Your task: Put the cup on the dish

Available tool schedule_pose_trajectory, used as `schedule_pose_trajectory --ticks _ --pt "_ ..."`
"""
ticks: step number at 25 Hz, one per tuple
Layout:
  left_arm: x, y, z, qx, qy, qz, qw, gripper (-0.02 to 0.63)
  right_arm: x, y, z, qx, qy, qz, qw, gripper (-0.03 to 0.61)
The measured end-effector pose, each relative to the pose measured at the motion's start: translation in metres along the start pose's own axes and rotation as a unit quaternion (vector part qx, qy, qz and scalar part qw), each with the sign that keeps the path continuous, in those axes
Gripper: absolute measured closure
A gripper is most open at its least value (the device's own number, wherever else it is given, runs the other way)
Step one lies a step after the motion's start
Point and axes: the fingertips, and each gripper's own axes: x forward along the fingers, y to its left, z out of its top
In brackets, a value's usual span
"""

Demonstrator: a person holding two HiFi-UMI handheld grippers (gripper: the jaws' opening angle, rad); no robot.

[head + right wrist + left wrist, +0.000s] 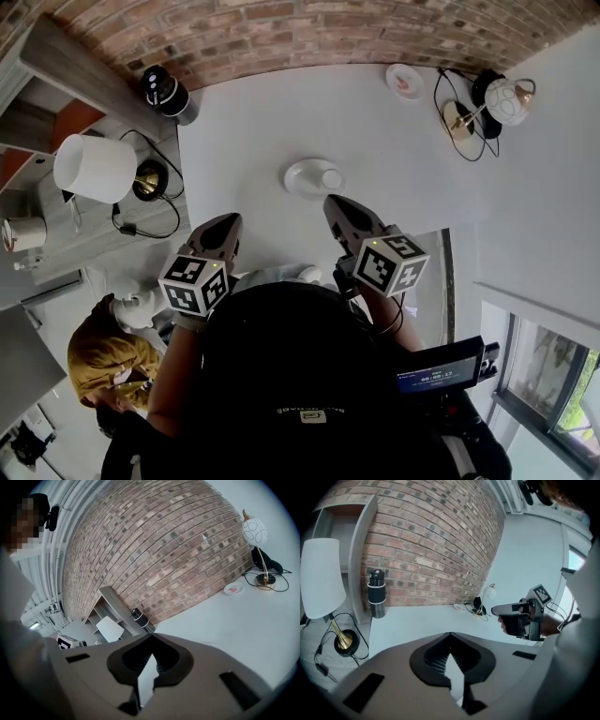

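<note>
White tabletop (394, 159) runs back to a brick wall (281, 33). Both grippers are held side by side over the table's near part, well apart from each other, noses tipped a little downward and aimed at the wall. The left gripper (227, 219) has its jaws pressed together with nothing between them. The right gripper (335, 201) has its jaws together in the same way, also empty.

A white dish (302, 178) lies on the table just past the two noses, nearer the right one, and a small white cup (331, 178) seems to sit on its right part. Neither gripper touches it, and nothing lies between.

Further off stand a black and silver flask (167, 94) by the wall, a lamp with a white shade (94, 167) at the left, a small plate (404, 82) and a round-shaded lamp (506, 98) at the far right.
</note>
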Motion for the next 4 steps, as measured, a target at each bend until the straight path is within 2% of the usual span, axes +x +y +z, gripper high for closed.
schedule_pose_trajectory --ticks 4 --pt "0.0045 -0.0042 0.0062 0.008 -0.010 -0.008 0.9999 0.607 0.0030 -0.0029 0.0062 -0.001 -0.006 0.005 1.000 0.577"
